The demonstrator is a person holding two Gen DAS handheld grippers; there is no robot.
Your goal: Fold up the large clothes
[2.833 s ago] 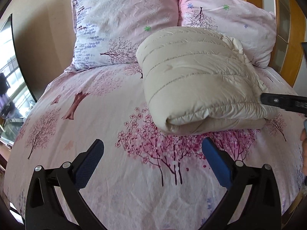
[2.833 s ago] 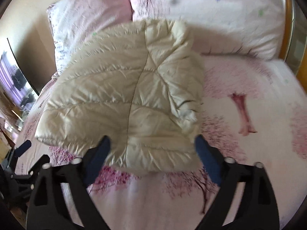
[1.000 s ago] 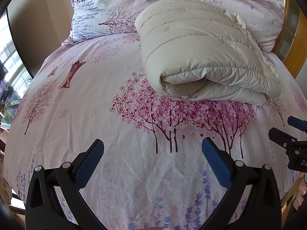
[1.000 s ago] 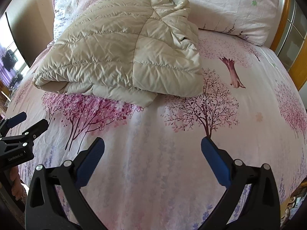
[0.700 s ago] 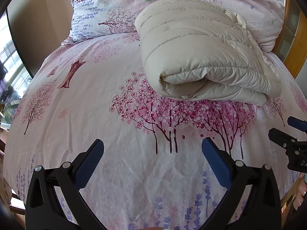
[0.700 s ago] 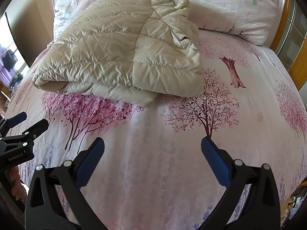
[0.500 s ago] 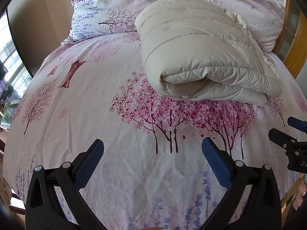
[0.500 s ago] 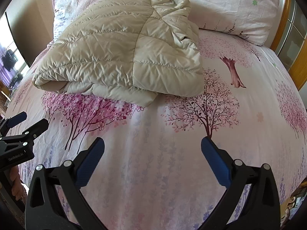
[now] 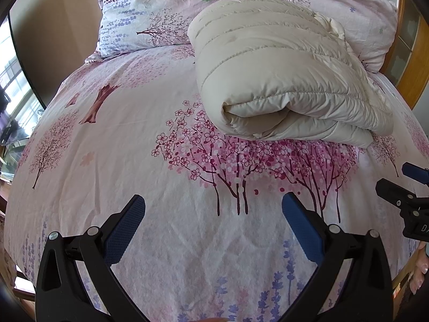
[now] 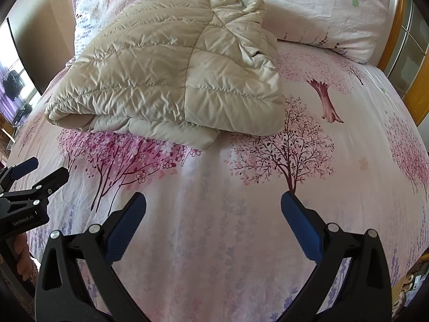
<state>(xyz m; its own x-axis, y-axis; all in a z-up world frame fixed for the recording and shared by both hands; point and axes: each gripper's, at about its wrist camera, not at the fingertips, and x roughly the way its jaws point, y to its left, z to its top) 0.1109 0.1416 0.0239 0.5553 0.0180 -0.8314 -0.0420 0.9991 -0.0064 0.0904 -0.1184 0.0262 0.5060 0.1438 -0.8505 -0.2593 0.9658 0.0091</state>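
Note:
A cream quilted down jacket (image 9: 281,72) (image 10: 171,64) lies folded into a thick bundle on the pink tree-print bed sheet (image 9: 134,139) (image 10: 308,187), close to the pillows. My left gripper (image 9: 213,222) hovers open over bare sheet well short of the bundle, nothing between its blue pads. My right gripper (image 10: 213,222) is open too, also over bare sheet in front of the jacket. Each gripper shows at the edge of the other's view: the right gripper (image 9: 405,185) at far right, the left gripper (image 10: 32,174) at far left.
Two floral pillows (image 9: 150,8) (image 10: 321,8) lie at the head of the bed behind the jacket. A wooden frame (image 9: 410,61) (image 10: 402,37) runs along the right side. A window (image 9: 13,99) is at the left. A hand (image 10: 22,257) holds the left gripper.
Since 2.8 s ago both grippers have drawn back from the folded jacket toward the foot of the bed. Over the last second nothing has moved.

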